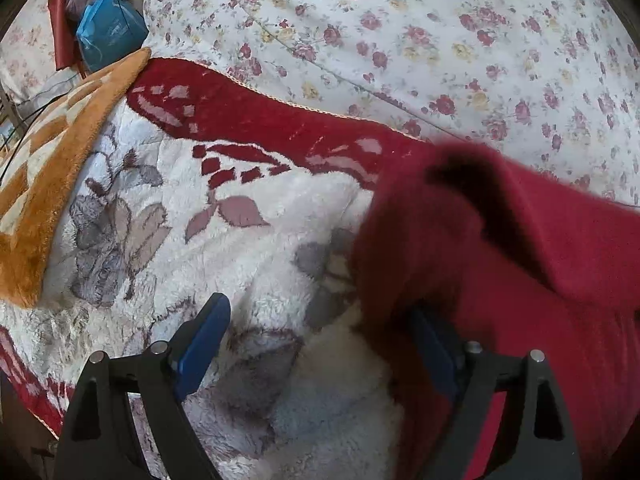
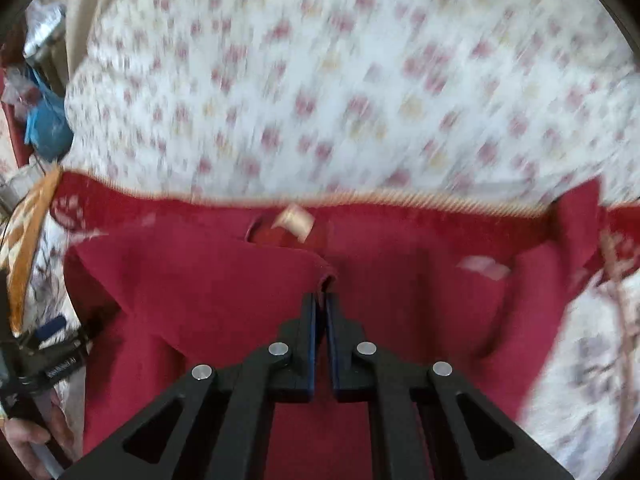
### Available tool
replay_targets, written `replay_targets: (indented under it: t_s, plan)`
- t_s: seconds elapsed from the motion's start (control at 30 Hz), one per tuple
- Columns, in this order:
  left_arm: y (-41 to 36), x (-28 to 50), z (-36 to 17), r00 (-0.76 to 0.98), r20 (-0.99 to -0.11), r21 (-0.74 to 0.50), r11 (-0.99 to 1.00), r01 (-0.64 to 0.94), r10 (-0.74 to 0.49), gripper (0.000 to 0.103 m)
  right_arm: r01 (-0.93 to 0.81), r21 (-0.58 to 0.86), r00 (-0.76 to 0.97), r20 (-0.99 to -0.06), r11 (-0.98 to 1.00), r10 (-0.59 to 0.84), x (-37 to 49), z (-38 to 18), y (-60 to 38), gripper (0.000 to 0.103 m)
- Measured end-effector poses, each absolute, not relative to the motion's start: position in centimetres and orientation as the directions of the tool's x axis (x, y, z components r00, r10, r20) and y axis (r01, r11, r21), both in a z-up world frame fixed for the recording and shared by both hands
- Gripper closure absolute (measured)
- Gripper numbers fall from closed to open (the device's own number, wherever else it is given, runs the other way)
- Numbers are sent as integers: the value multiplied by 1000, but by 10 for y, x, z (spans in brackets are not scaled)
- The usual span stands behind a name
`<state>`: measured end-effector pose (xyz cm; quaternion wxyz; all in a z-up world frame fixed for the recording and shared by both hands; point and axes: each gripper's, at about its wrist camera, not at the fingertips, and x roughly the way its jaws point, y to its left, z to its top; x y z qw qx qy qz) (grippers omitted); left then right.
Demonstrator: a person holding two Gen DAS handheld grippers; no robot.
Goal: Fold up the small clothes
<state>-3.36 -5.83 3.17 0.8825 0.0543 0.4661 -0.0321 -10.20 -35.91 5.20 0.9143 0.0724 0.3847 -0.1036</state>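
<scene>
At the 6 o'clock edge of the right wrist view, the right gripper [image 2: 322, 300] is seen with its jaws pressed together on a folded corner of the red garment [image 2: 400, 300]. The garment is spread across the lower half of that view on the plush blanket [image 2: 592, 380], and its cream neck label [image 2: 294, 220] is seen at 12 o'clock from the fingertips, beside the blanket's red border. The floral quilt [image 2: 340, 80] fills the upper half, blurred.

In the left wrist view, the left gripper [image 1: 320, 340] is shown with its jaws spread wide. The left blue finger pad [image 1: 204, 348] is held above the white blanket pile; the right pad is partly covered by the garment, which occupies the 3 to 5 o'clock sector, blurred. An orange blanket [image 1: 60, 160] lies at 9 o'clock and a blue bag [image 1: 110, 32] at 11 o'clock.
</scene>
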Motion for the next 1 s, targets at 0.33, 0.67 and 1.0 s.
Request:
replay_targets:
  t_s: [0.33, 0.67, 1.0]
  plan:
    - [-47, -40, 38, 515, -854, -13, 993, 120, -74, 16, 438, -33, 495, -825, 898, -272, -103, 23, -435, 93]
    - [-30, -41, 64, 605, -791, -61, 996, 65, -88, 16, 72, 102, 621, -783, 992, 35, -91, 58, -315, 37]
    - [-49, -18, 31, 530, -848, 61, 996, 64, 18, 16, 38, 104, 532, -844, 994, 68, -45, 5, -273, 37]
